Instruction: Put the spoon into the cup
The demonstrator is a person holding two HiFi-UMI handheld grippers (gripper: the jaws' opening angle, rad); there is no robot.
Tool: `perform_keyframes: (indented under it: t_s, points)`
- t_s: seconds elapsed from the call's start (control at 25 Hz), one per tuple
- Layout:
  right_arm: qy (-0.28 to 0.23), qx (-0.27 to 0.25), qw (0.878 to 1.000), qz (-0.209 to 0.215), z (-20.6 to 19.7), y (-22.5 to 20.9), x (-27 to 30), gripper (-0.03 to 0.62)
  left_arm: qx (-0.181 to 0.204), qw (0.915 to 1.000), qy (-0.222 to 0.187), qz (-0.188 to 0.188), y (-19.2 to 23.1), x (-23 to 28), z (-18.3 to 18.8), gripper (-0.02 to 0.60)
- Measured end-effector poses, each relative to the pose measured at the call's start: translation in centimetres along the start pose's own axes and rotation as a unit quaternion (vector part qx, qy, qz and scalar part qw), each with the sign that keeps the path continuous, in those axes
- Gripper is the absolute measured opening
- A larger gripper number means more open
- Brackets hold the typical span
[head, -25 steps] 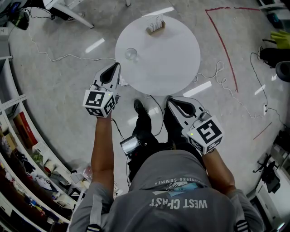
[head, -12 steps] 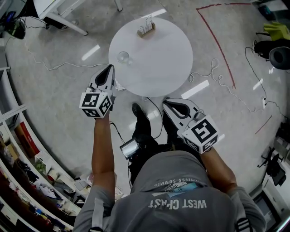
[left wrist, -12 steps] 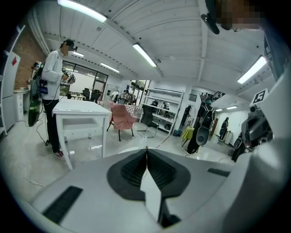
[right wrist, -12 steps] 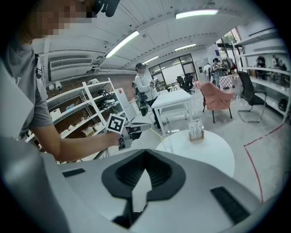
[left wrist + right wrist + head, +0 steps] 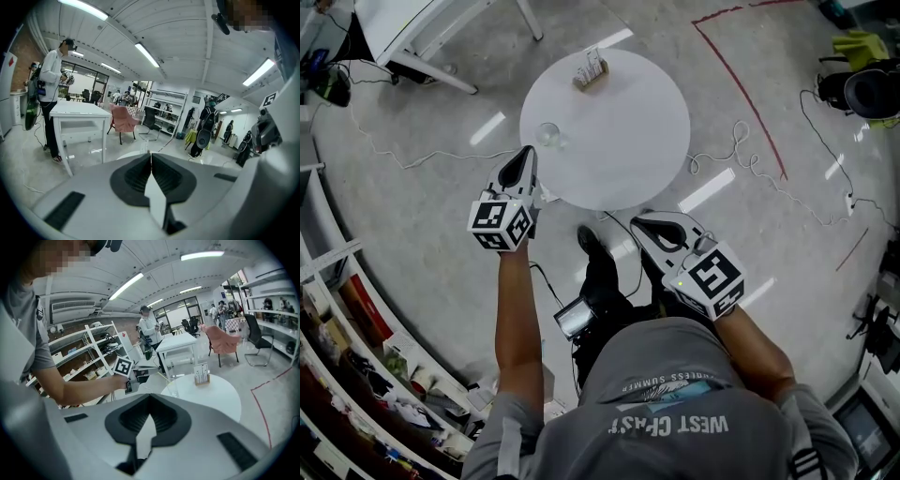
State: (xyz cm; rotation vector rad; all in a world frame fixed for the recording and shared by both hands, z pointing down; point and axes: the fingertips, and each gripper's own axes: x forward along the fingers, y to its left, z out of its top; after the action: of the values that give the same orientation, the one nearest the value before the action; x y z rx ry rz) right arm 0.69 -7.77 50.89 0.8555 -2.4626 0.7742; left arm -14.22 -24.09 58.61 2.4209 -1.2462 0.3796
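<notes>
Two containers stand on the white table (image 5: 628, 155): a clear glass cup (image 5: 548, 136) at its left edge and a wooden holder (image 5: 589, 79) farther off, utensils (image 5: 592, 63) upright in it, the spoon indistinct. The left gripper (image 5: 528, 153) is near the cup, the right gripper (image 5: 639, 221) off the table, each with jaws pressed together. The right gripper view shows both containers side-on.

The left tongs (image 5: 527, 152) have drawn nearer the cup (image 5: 548, 135).
</notes>
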Motion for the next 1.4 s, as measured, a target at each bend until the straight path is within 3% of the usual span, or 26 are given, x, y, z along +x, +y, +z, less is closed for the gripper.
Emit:
perform_keyframes:
  t_s: [0.6, 0.76, 0.92, 1.4]
  points:
    - [-0.001, -0.006, 1.000, -0.001, -0.1, 0.4, -0.2, 0.002, -0.006, 0.9997, 0.002, -0.025, -0.8, 0.0, 0.0, 0.009]
    - [-0.001, -0.005, 1.000, 0.000, -0.2, 0.6, 0.0, 0.002, -0.009, 0.9994, 0.003, -0.034, -0.9, 0.2, 0.0, 0.054]
    - [-0.003, -0.007, 1.000, 0.000, -0.1, 0.5, 0.0, 0.002, -0.004, 0.9995, -0.006, -0.031, -1.2, -0.1, 0.7, 0.055]
    - [-0.054, -0.048, 0.997, -0.006, 4.7, 0.9, -0.8, 0.003, 0.066, 0.9942, -0.070, -0.048, -4.2, -6.6, 8.4, 0.049]
